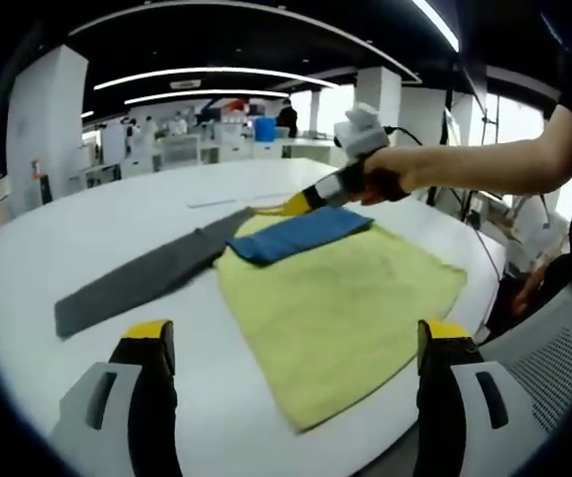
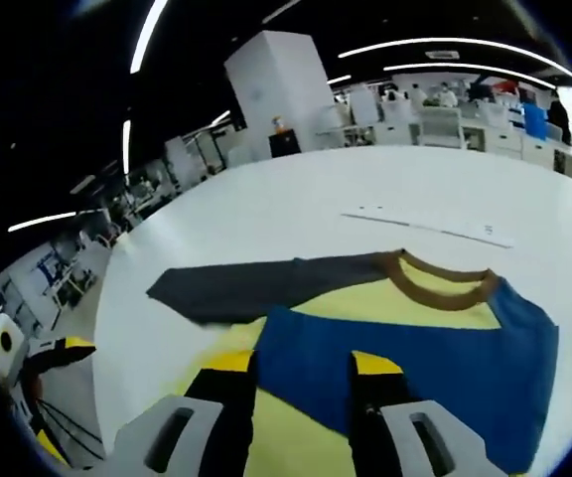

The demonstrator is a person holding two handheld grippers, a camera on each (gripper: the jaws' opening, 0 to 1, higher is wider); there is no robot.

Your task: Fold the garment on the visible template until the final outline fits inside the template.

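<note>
Garment (image 1: 341,298) lies spread on the white bench (image 1: 117,224): a yellow body, with a blue part (image 1: 301,234) folded over its far end and a grey sleeve (image 1: 142,278) stretched flat away to the left in the left gripper view. In the right gripper view the same garment (image 2: 395,298) shows a brown collar (image 2: 443,278) at its far edge, the blue part (image 2: 415,373) lying across the yellow, and the grey sleeve (image 2: 266,286) running off to the left.

Left gripper (image 1: 291,343) hovers over the near edge of the yellow cloth, its fingers (image 1: 152,343) spread wide apart and holding nothing. Right gripper (image 2: 304,370) sits low over the near edge of the blue part, fingers (image 2: 375,368) released with a narrow gap; whether they touch the cloth I cannot tell. From the left gripper view the right gripper (image 1: 301,204) reaches in from the right, held by a hand (image 1: 385,179), its yellow tips at the garment's far end.

Desks and chairs stand in the room beyond the bench.
</note>
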